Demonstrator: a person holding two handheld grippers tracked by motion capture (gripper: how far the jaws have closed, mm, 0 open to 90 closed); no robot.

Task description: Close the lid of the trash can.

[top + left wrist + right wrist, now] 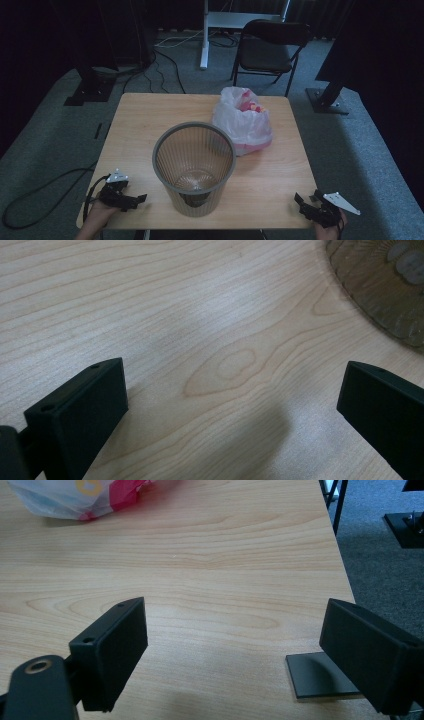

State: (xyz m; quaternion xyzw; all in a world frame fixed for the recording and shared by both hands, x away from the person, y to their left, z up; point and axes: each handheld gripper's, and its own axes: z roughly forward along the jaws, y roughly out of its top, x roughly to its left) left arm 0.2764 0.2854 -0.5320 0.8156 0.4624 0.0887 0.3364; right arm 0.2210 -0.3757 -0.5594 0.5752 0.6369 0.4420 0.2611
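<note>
High view: ribbed wastebasket (194, 167) upright mid-bench (145, 112), plastic bag (243, 121) just behind at its right; left gripper (136, 200) and right gripper (303, 203) at near corners. Left gripper view: jaws spread wide, nothing held, basket base (385, 287) ahead (upper right). Right gripper view: jaws spread, empty, bag (80, 497) far off.

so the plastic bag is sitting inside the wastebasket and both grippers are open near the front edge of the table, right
Not quite. The plastic bag is not inside the wastebasket; the high view shows it lying on the table behind the basket, to its right. The rest holds: the left gripper and right gripper are both open near the front edge.
</note>
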